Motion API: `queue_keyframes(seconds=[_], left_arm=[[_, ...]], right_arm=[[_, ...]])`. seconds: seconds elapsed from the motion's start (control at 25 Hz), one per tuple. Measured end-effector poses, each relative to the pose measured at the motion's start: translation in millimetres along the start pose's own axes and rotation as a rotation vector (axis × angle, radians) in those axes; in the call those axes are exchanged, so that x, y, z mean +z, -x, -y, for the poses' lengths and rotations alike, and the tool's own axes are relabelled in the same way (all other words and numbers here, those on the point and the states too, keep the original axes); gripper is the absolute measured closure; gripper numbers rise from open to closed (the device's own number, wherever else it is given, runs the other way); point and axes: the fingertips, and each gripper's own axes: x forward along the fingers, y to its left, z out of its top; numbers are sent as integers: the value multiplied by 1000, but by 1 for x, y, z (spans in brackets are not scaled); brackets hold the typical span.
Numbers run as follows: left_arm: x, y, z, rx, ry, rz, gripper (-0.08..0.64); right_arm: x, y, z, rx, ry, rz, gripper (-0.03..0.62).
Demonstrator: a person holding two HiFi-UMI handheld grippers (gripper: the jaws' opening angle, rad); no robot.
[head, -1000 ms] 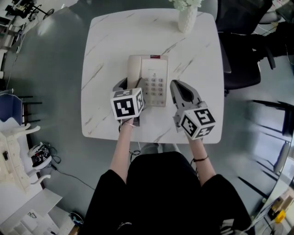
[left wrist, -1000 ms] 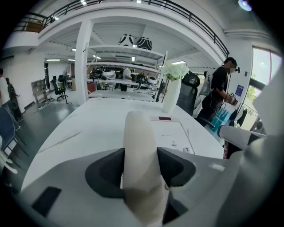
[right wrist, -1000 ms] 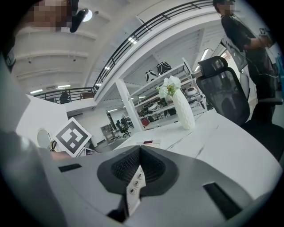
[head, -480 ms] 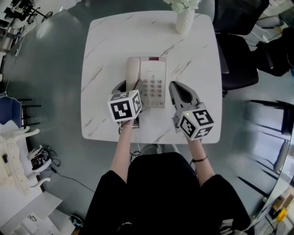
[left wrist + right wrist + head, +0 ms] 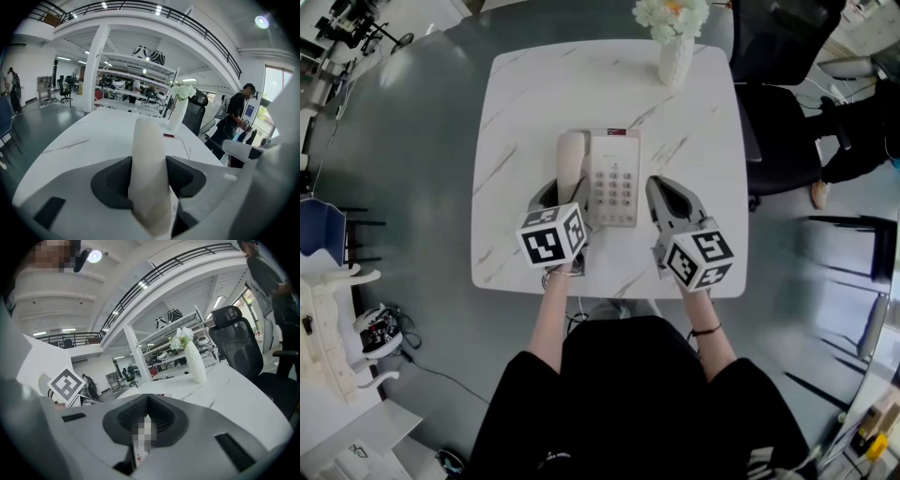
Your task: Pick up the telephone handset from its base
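The telephone base sits near the middle of a white marbled table, keypad up. The handset lies along the left side of the base, and from above it looks seated in its cradle. No view shows whether its near end has risen off the base.

The left gripper is at the near left corner of the base, with its 2 jaws on the near end of the handset. In the left gripper view the dark pads press against both flanks of the pale handset, which stands up between them. The base's flat top and a small red label show just behind it. The marker cube of this gripper hangs nearer the person than the base.

The right gripper hovers just to the right of the base, beside its near right corner and apart from it. Its 2 jaws are pressed together, leaving only a thin slit, and they grip nothing that can be made out. Its marker cube also sits on the person's side of the base.

Beyond the base, at the far edge of the table, stands a white vase holding pale flowers. A black office chair stands off the table, to the right of the base.
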Motion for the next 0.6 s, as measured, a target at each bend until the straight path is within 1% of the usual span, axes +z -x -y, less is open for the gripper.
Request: queue_keyframes(seconds=[0.2,0.6], left_arm=[[6,22,5,-27,29,55,353],[23,68,18,-78,44,148,353]], right_arm=[[11,4,-5,13,18,20,601],[32,15,-18,51,46,55,601]])
